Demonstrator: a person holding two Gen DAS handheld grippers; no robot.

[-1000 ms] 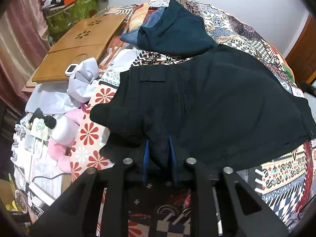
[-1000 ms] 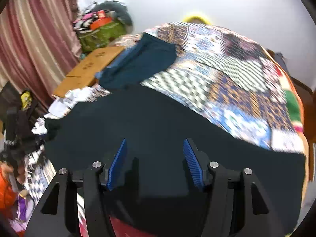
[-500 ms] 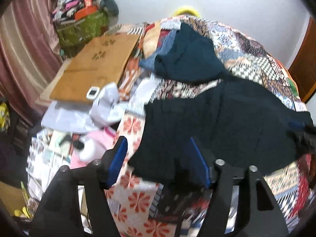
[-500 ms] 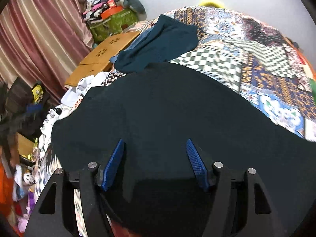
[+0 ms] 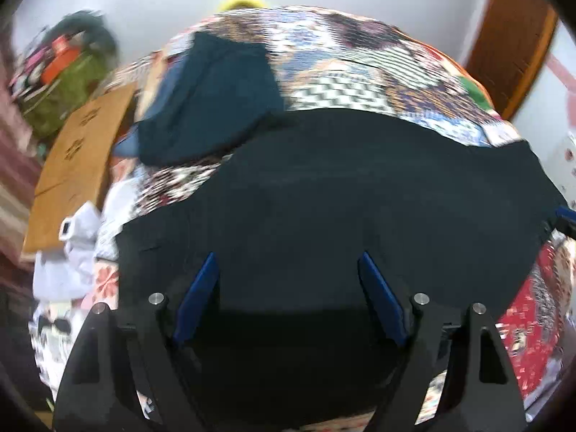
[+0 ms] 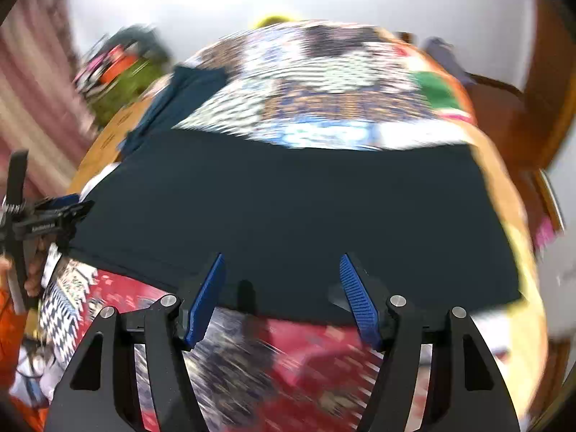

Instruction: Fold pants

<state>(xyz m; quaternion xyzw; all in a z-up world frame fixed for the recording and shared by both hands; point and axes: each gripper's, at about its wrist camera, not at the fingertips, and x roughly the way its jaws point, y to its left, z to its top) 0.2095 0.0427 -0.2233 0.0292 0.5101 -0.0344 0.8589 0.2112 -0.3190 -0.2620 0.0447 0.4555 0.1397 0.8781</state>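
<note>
Both my tongs, left (image 5: pixel 288 288) and right (image 6: pixel 282 289), gape apart, gripping nothing. Black pants (image 5: pixel 342 198) lie flat on the bed (image 5: pixel 360 72) (frames blurred). Next: pinch both corners of one edge evenly, fold across.

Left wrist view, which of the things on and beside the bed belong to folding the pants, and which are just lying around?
Part of the job:
black pants
left gripper, open
right gripper, open
patchwork bedspread under the pants

Lying about:
dark teal garment
wooden lap desk
green bag
white cloth
</note>
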